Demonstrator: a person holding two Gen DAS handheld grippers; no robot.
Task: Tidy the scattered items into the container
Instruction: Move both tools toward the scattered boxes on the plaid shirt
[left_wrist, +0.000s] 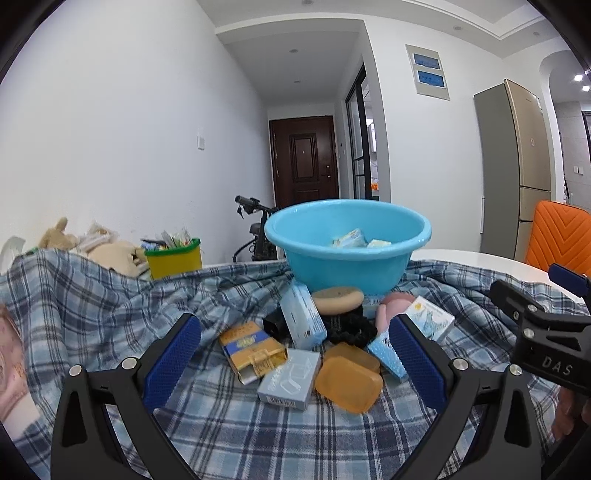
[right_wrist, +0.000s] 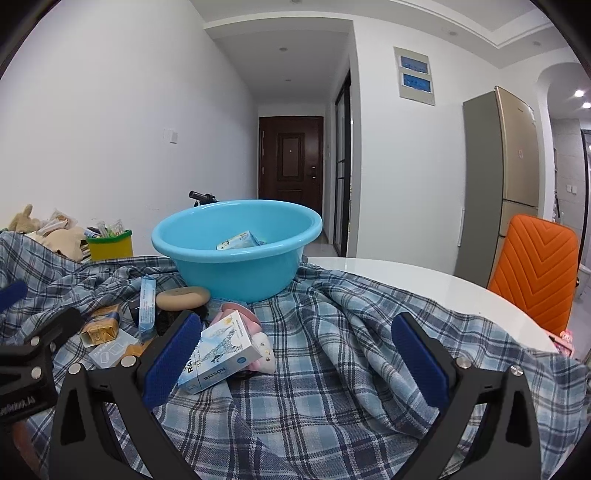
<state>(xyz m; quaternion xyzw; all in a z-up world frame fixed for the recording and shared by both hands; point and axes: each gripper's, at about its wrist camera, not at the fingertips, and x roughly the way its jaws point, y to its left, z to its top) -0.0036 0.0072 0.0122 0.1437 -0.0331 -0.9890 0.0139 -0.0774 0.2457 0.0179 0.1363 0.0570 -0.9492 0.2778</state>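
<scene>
Plaid cloth (left_wrist: 229, 424) near you is littered — a couple of packs sit in the far basin (left_wrist: 347, 236), most boxes (left_wrist: 303, 317) remain, your left gripper (left_wrist: 295, 354) and right gripper (right_wrist: 295, 354) both spread empty.

Glossy plastic basin (left_wrist: 347, 236); soft woven plaid cloth (right_wrist: 332, 369); waxy amber soap (left_wrist: 349, 384); smooth white surface (right_wrist: 406, 277).

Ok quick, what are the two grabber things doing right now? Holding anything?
Left gripper: open, holding nothing, above the scattered items.
Right gripper: open, holding nothing, over the plaid cloth.
</scene>
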